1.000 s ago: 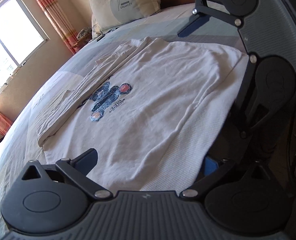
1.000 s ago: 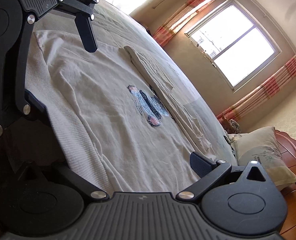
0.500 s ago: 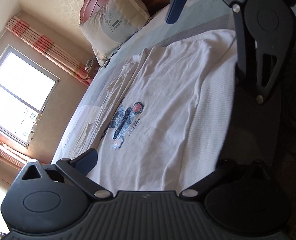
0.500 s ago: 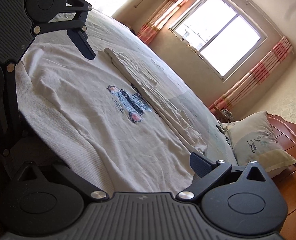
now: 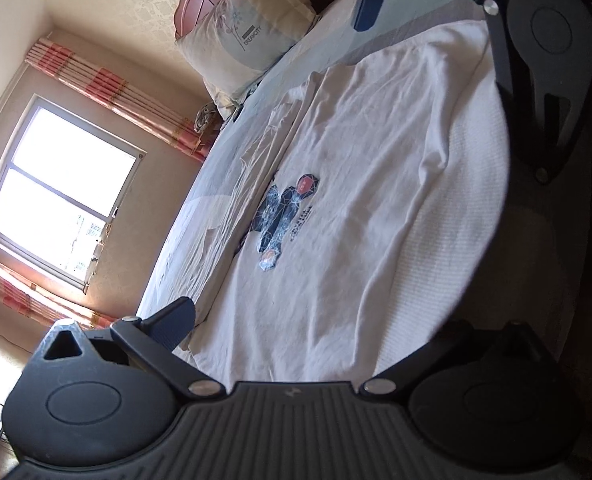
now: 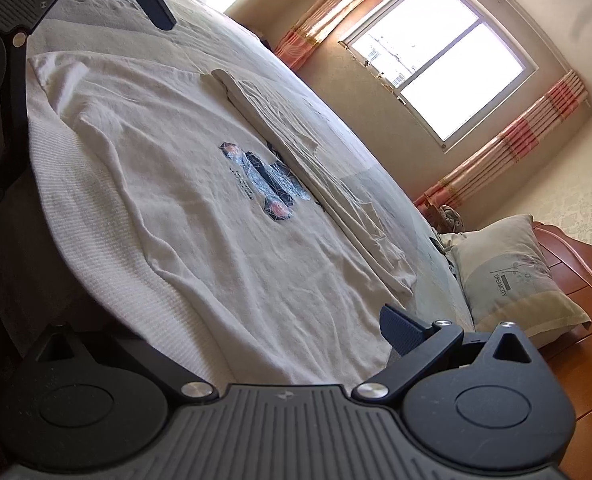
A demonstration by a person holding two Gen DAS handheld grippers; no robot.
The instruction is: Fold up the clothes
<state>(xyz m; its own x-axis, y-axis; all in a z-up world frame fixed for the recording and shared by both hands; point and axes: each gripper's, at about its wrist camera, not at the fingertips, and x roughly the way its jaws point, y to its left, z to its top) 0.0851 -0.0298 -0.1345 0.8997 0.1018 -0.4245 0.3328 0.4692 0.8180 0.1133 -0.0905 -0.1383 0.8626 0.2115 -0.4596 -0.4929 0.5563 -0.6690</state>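
White shirt [image 5: 359,216] lies print-up on the bed [image 5: 200,216], far side already folded in along the print; near side lies flat to the bed edge. Left claw [image 5: 307,344] and right claw [image 6: 256,344] stand at opposite ends of that near edge, both spread wide and empty, placed, in my judgement, to take the near side. Against the earlier frames, both claws have tilted and more window [image 6: 439,56] shows; shirt unmoved.

My left wrist view: low at near bed edge [image 5: 475,216], close over white T-shirt [image 5: 335,200], facing window [image 5: 60,196]. My right wrist view: same edge, facing window [image 6: 443,56]. Both share shirt, pillow [image 6: 511,272].
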